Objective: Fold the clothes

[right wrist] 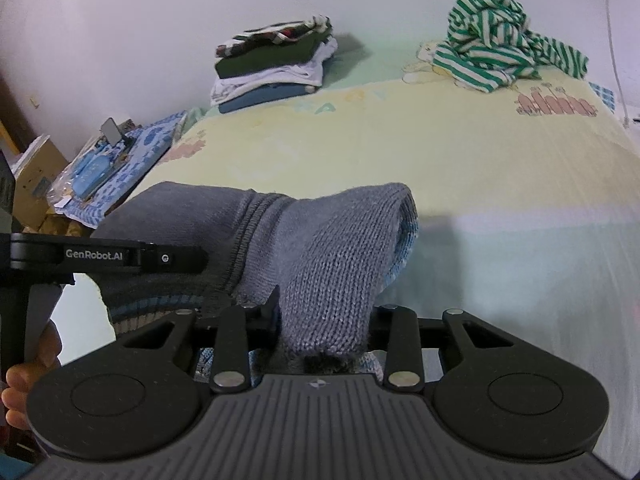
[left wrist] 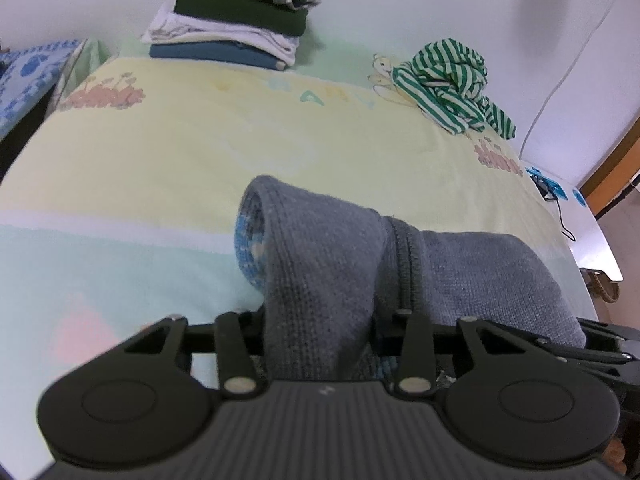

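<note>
A grey knit sweater (left wrist: 320, 256) with a blue inner pattern hangs between my two grippers above the bed. My left gripper (left wrist: 320, 332) is shut on one bunched part of it, the fingers buried in the knit. My right gripper (right wrist: 326, 320) is shut on another bunch of the grey sweater (right wrist: 340, 248). The left gripper (right wrist: 100, 258) shows as a black bar at the left of the right wrist view, with a person's hand (right wrist: 28, 380) under it. A stretch of sweater with a ribbed seam spans between the two grips.
The bed (left wrist: 160, 152) has a yellow and pale green cartoon sheet. A stack of folded clothes (left wrist: 236, 20) sits at the far side by the wall. A crumpled green-and-white striped garment (left wrist: 452, 80) lies far right. Blue patterned cloth with packets (right wrist: 108, 168) lies left.
</note>
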The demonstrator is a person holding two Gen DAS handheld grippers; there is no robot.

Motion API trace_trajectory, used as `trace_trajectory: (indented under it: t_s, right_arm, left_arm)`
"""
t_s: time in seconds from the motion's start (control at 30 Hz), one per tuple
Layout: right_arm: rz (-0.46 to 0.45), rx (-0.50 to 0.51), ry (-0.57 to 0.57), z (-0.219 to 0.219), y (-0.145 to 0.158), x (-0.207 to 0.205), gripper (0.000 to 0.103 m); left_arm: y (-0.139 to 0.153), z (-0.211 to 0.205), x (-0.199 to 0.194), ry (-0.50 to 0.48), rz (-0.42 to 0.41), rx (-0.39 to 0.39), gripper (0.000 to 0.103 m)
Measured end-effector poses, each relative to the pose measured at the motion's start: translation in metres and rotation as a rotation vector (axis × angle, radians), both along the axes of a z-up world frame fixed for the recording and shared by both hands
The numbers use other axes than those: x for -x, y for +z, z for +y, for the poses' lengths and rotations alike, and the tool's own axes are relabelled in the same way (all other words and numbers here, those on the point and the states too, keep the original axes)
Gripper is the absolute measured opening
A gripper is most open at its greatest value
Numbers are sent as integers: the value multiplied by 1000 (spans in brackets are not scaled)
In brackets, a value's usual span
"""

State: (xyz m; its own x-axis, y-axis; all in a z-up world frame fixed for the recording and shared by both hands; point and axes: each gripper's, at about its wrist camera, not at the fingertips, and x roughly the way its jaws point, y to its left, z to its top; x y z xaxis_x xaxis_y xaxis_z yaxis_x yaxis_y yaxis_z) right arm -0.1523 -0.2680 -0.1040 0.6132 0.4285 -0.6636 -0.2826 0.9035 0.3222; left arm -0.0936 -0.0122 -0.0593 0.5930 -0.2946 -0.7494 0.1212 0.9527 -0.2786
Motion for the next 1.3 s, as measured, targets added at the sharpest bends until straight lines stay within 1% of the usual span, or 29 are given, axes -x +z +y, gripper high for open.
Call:
trace_trajectory:
  t_s: [0.17, 0.23, 0.33, 0.37, 0.4, 0.43, 0.47, 0.53, 0.57, 0.6, 0.63, 0.77, 0.8, 0.87, 0.93, 0.97, 1.07, 1.13, 1.23, 1.3]
  right_arm:
    - [-22, -3, 22, -1, 1, 0, 35]
    - [-24, 5, 28, -1, -1, -1, 35]
    - [-3, -3, 26, -4, -4, -5, 37]
    - [5, -4, 24, -5, -5, -6, 40]
    - [19, -5, 17, -6, -6, -8, 42]
    - [33, -10, 4, -7, -7, -10, 47]
    - [46, -16, -7, -9, -8, -12, 50]
    - [66, -32, -11, -12, -8, -16, 53]
    - [80, -38, -9, -14, -9, -19, 55]
    - [97, -41, -8, -14, -10, -22, 56]
    - [113, -44, -6, -14, -11, -25, 57]
    - [162, -59, -3, -15, -14, -38, 62]
    - [180, -65, -4, -16, -15, -42, 63]
    - [206, -75, 3, -16, -16, -47, 63]
    - [220, -79, 16, -16, -17, -50, 64]
    - [224, -81, 23, -16, -17, -50, 62]
    - [239, -79, 37, -18, -17, -51, 60]
    - [270, -79, 55, -23, -13, -54, 60]
    - [271, -107, 30, -41, -1, -61, 62]
    - [309, -142, 20, -49, -3, -69, 63]
  left_arm:
    - [5, -3, 5, 12, -21, -18, 38]
    - [2, -3, 5, 7, -13, -26, 38]
    - [-2, 0, 3, -7, -2, -24, 42]
    - [-3, 2, 1, -14, 2, -22, 51]
    - [-5, 5, 0, -20, 6, -21, 62]
    - [-6, 9, -2, -21, 8, -21, 65]
    - [-7, 13, -4, -24, 11, -20, 67]
    - [-9, 22, -8, -46, 15, 0, 72]
    - [-10, 24, -11, -62, 21, 2, 79]
    - [-13, 24, -14, -75, 26, -9, 84]
    - [-15, 25, -18, -87, 32, -15, 86]
    - [-24, 30, -30, -113, 62, 39, 88]
    - [-26, 31, -33, -121, 78, 61, 88]
    - [-28, 29, -37, -143, 85, 84, 88]
    - [-29, 26, -38, -172, 77, 78, 88]
    - [-29, 25, -38, -182, 72, 75, 86]
    - [-30, 26, -36, -179, 65, 92, 85]
    - [-30, 26, -37, -193, 68, 94, 85]
    - [-31, 36, -43, -189, 92, 165, 86]
    - [-33, 44, -47, -182, 112, 215, 88]
